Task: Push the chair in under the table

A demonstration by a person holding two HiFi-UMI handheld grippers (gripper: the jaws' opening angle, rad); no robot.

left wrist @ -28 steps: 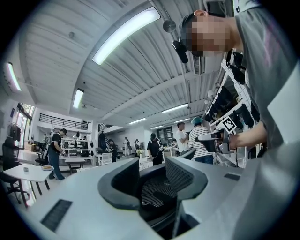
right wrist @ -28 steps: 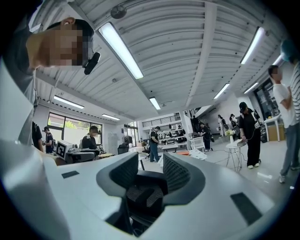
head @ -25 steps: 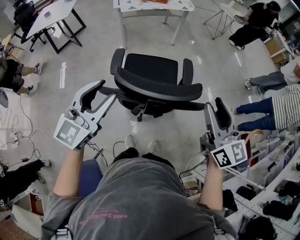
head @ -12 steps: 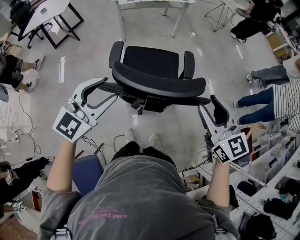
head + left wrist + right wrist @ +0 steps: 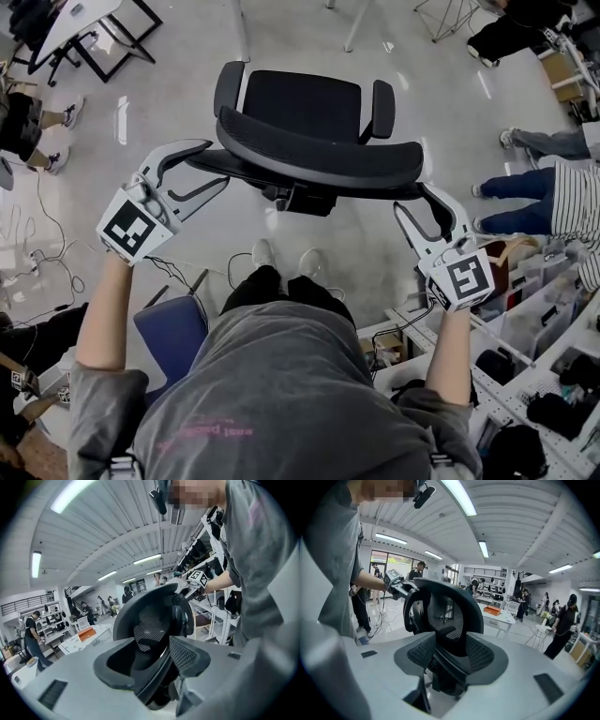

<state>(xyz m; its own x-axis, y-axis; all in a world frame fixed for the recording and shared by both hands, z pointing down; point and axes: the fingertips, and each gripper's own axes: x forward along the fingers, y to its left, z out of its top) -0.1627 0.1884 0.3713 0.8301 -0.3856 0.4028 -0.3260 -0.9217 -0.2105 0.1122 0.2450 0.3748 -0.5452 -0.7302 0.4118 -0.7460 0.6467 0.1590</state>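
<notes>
A black office chair [image 5: 300,108] stands ahead of me with its curved backrest [image 5: 319,159] nearest. My left gripper [image 5: 199,171] straddles the backrest's left end; its jaws are opening and the pads do not press on the edge between them. My right gripper [image 5: 429,208] stands wide open around the right end. In the left gripper view, the left gripper [image 5: 152,663] has the backrest [image 5: 150,620] running between its pads. The right gripper [image 5: 451,660] frames the backrest [image 5: 454,606] the same way. White table legs [image 5: 242,28] show beyond the chair.
People sit at the right [image 5: 553,187] and left [image 5: 28,122]. A blue stool [image 5: 169,333] is by my left leg. Shelves with bins [image 5: 534,319] line the right, cables [image 5: 47,244] trail on the floor, and a black-legged table [image 5: 84,28] stands at the back left.
Both grippers have sunk and closed in on the backrest's two ends, rolling as they came. Their jaws have spread wider. The chair sits higher in the head view.
</notes>
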